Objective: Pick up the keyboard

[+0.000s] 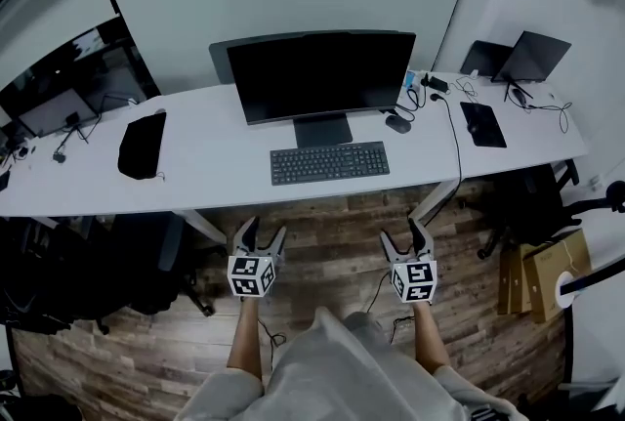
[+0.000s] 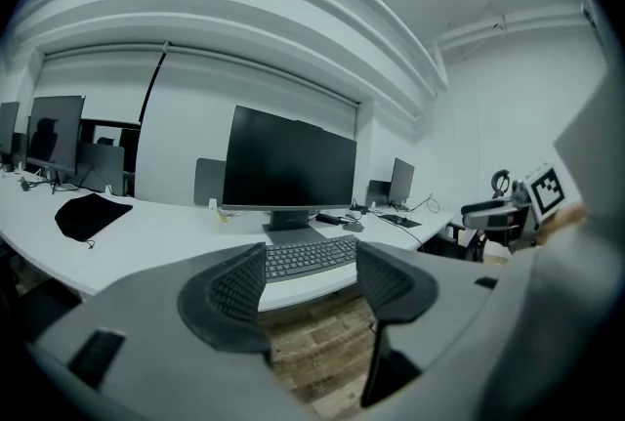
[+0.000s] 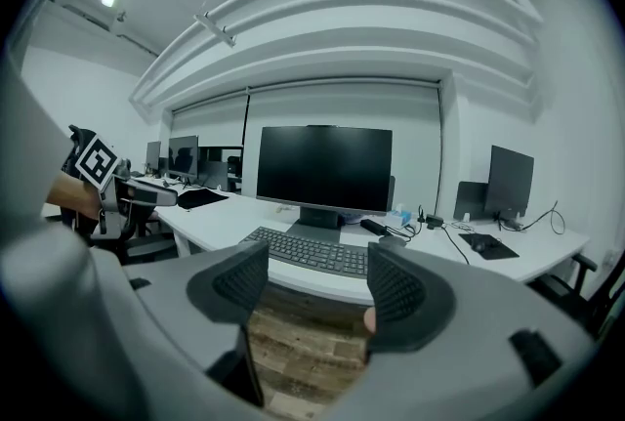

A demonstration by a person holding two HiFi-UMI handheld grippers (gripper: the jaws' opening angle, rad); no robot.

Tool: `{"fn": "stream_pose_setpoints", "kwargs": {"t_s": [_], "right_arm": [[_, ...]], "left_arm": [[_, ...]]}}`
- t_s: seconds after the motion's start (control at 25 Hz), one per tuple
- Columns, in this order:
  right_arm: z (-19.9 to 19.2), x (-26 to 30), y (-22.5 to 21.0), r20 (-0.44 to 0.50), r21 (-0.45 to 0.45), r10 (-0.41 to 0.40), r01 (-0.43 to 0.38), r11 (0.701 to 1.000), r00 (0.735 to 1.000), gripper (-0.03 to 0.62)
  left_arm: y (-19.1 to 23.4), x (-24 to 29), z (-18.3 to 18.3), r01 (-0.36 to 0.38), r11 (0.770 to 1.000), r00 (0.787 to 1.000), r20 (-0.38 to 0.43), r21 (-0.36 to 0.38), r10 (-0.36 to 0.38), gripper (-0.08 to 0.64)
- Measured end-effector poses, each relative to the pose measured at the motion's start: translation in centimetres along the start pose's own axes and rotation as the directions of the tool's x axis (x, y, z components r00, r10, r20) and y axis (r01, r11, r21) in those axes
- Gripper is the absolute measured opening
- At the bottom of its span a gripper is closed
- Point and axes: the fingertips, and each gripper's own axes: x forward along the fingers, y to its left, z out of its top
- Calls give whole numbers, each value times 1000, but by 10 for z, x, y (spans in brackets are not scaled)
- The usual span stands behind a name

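A dark keyboard lies on the white desk in front of a black monitor. It also shows in the left gripper view and in the right gripper view. My left gripper hangs over the wooden floor, short of the desk's front edge and left of the keyboard. Its jaws stand open and empty. My right gripper is level with it, right of the keyboard, also open with nothing between its jaws. Both point toward the desk.
A black bag lies on the desk's left part. A mouse, cables, a black mat and a laptop sit at the right. Desk legs stand under the front edge. A chair and cardboard box are at the right.
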Motion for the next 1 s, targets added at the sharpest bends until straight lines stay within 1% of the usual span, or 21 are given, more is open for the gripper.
{"fn": "stream_pose_setpoints", "kwargs": {"t_s": [0.2,0.56,0.8,1.0], "right_arm": [[-2,10,-2,-9,7,-10,10,1000,1000,301],[-7,33,-19,-16,27,-16,16,999,1000,299],[-9,72,-37,-23,40,0,1,999,1000,299],[-9,116,-57,-40,47,23,-21,999,999,299]], "left_arm": [[8,12,1,4,1000,1000,-8,2,-4,284],[12,40,-1,5,1000,1000,-28,11,-5,284],[25,73,3,-19,1000,999,-41,5,19,284],[39,109,8,-43,999,997,-63,4,43,284]]}}
